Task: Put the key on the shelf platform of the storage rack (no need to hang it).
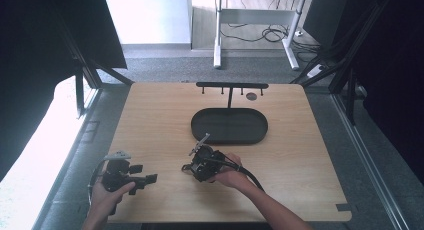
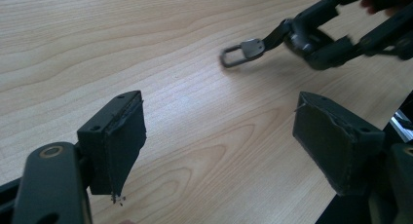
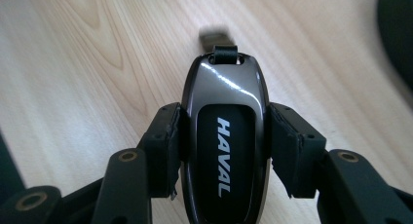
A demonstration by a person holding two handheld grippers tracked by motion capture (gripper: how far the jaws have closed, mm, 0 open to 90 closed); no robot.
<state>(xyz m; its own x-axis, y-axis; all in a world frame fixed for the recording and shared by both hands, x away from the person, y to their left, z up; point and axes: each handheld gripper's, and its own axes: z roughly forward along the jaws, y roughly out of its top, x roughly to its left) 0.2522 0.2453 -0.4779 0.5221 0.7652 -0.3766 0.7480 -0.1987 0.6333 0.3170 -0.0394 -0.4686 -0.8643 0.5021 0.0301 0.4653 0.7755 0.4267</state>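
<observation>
While right gripper [image 3: 224, 136] pinches key fob [image 3: 225, 131], left gripper [image 2: 219, 146] spread over bare table [image 2: 97, 39].

One wooden table [image 1: 150, 115]. One black oval tray [image 1: 229, 126]. One hook rack [image 1: 231, 85] behind tray. One HAVAL key fob [image 3: 225, 146]. Two grippers: left gripper [image 2: 221, 151], right gripper [image 3: 224, 151]. Two hands.
</observation>
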